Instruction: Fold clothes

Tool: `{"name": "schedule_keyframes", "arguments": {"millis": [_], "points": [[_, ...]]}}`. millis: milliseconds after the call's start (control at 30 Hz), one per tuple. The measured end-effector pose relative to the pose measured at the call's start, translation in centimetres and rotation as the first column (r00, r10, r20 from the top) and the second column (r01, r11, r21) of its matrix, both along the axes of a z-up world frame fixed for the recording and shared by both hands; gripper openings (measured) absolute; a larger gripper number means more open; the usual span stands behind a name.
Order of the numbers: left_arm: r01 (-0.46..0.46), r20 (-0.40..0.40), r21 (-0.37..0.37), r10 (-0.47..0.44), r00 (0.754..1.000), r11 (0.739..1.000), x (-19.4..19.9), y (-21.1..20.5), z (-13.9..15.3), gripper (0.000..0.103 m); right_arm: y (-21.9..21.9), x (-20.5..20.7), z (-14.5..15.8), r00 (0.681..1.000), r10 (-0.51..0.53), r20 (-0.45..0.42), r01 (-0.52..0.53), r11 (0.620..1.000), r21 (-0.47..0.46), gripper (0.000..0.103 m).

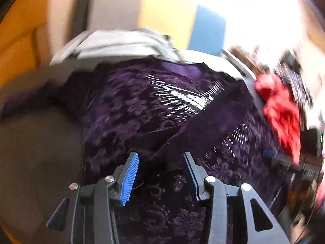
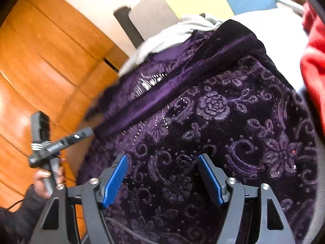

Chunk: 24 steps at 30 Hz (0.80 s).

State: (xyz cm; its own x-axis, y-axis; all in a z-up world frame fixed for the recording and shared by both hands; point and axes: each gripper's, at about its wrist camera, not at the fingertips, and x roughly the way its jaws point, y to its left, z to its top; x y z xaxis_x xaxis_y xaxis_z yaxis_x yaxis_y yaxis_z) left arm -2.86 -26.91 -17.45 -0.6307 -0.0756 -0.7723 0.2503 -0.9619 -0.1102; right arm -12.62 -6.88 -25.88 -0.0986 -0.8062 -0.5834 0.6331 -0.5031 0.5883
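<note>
Both my left gripper (image 1: 160, 165) and right gripper (image 2: 163, 168) hover spread, empty, over the purple velvet garment (image 2: 213, 105). I'd pinch its folded band edge (image 2: 162, 93) cleanly, single layer, before folding.

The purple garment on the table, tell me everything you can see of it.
The purple garment looks like dark velvet with raised floral and scroll embroidery and rows of small shiny beads. A plain velvet band, a folded edge or sleeve, crosses it diagonally. It lies spread but rumpled on the grey table, its far edge against a grey cloth, with a red cloth beside it.
</note>
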Motion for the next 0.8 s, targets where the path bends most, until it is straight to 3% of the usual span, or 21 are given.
{"name": "schedule_keyframes", "arguments": {"millis": [100, 200, 333, 367, 433, 467, 533, 600, 633, 733, 800], "points": [[0.126, 0.070, -0.102, -0.120, 0.990, 0.987, -1.4, 1.4, -1.0, 0.046, -0.1, 0.4, 0.0, 0.999, 0.022, -0.043, -0.024, 0.999, -0.039, 0.077], [0.172, 0.123, -0.086, -0.160, 0.979, 0.981, -2.6, 1.2, -2.4, 0.046, -0.8, 0.8, 0.3, 0.995, 0.052, -0.086, -0.056, 0.997, -0.044, 0.088], [0.279, 0.193, -0.157, -0.247, 0.949, 0.947, -3.8, 2.2, -3.7, 0.045, -1.3, 1.0, 0.3, 0.991, 0.083, -0.108, -0.089, 0.995, -0.051, 0.093], [0.279, 0.199, -0.140, -0.249, 0.948, 0.950, -4.0, 2.1, -3.7, 0.042, -1.3, 1.0, 0.3, 0.991, 0.085, -0.107, -0.092, 0.994, -0.057, 0.094], [0.255, 0.186, -0.078, -0.237, 0.954, 0.964, -4.5, 1.3, -2.7, 0.008, -1.1, 1.0, 0.2, 0.990, 0.093, -0.107, -0.101, 0.993, -0.064, 0.095], [0.246, 0.144, -0.011, -0.242, 0.960, 0.969, -4.6, 0.7, -1.7, 0.008, -1.0, 1.0, 0.3, 0.989, 0.098, -0.108, -0.105, 0.992, -0.065, 0.096], [0.240, -0.016, 0.165, -0.241, 0.970, 0.956, -4.1, -1.4, 1.5, 0.008, -0.6, 1.0, 0.5, 0.988, 0.105, -0.109, -0.113, 0.991, -0.067, 0.097], [0.243, -0.185, 0.326, -0.190, 0.964, 0.914, -3.4, -4.1, 4.9, 0.008, -0.6, 1.1, 0.5, 0.988, 0.107, -0.110, -0.115, 0.991, -0.068, 0.098], [0.251, -0.229, 0.355, -0.176, 0.957, 0.901, -3.1, -5.1, 6.0, 0.008, -0.6, 1.1, 0.5, 0.988, 0.107, -0.110, -0.115, 0.991, -0.069, 0.098], [0.278, -0.249, 0.341, -0.199, 0.948, 0.898, -2.1, -6.2, 7.2, 0.009, -0.6, 1.2, 0.5, 0.987, 0.114, -0.111, -0.122, 0.990, -0.071, 0.099], [0.243, -0.199, 0.398, -0.176, 0.964, 0.885, -1.5, -7.2, 6.0, 0.010, -0.6, 1.2, 0.5, 0.987, 0.114, -0.111, -0.123, 0.990, -0.075, 0.100]]}}
